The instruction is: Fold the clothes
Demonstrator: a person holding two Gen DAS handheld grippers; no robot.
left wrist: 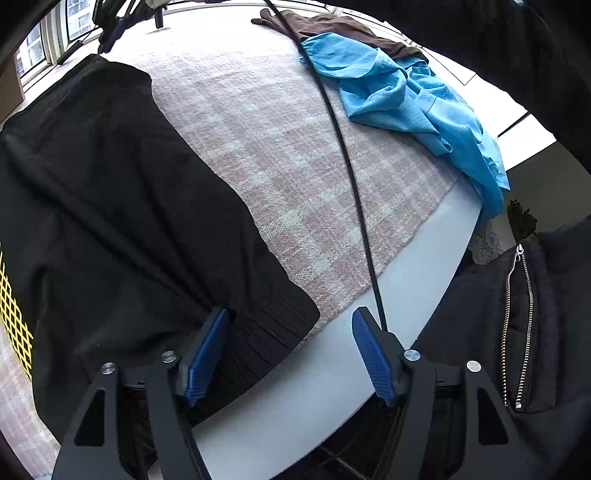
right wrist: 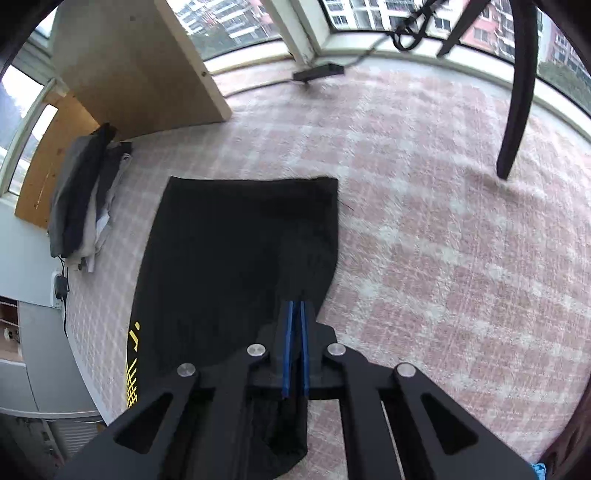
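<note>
Left gripper [left wrist: 291, 354]: jaws spread wide, holding nothing; the left blue pad [left wrist: 205, 360] rests against the ribbed hem of the black garment [left wrist: 110, 206], the right pad hangs over bare grey table edge [left wrist: 314, 387]
Right gripper [right wrist: 295, 347]: blue pads pressed together, pinching a fold of the black garment [right wrist: 236, 251] at its near right edge
Black garment: spread flat on the pink checked cloth [left wrist: 280, 147], yellow lattice print [right wrist: 132, 380] at one side
Blue shirt [left wrist: 406, 99]: crumpled at the far right of the table, trailing over the edge, partly atop a brown garment [left wrist: 332, 26]
Folded pile [right wrist: 81, 199]: apparently grey and dark clothes, stacked at the cloth's left edge
Cable [left wrist: 347, 162]: black, running across the cloth
</note>
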